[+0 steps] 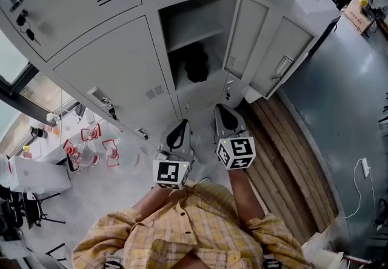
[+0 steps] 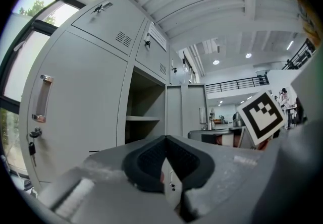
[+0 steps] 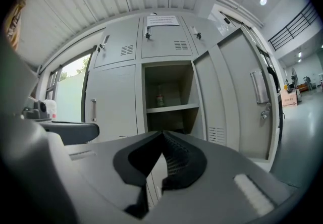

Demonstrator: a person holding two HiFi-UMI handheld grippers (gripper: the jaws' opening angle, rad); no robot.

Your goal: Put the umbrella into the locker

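The grey locker [image 1: 200, 25] stands with its door [image 1: 245, 34] swung to the right. A black bundle, which looks like the folded umbrella [image 1: 196, 63], lies in the compartment under the shelf. My left gripper [image 1: 177, 133] and right gripper [image 1: 225, 117] hover side by side in front of the locker, clear of it. Both are shut with nothing between the jaws. In the left gripper view the pads meet at the left gripper [image 2: 165, 138] tip. In the right gripper view the right gripper [image 3: 162, 133] covers the lower compartment, and a small bottle [image 3: 160, 98] stands on the shelf.
Closed lockers [image 1: 115, 74] flank the open one, and keys [image 1: 25, 26] hang from a door at the left. A white table [image 1: 36, 171] with red-trimmed containers [image 1: 91, 146] sits at the lower left. Wooden boards [image 1: 291, 146] and a white cable [image 1: 364, 168] lie at the right.
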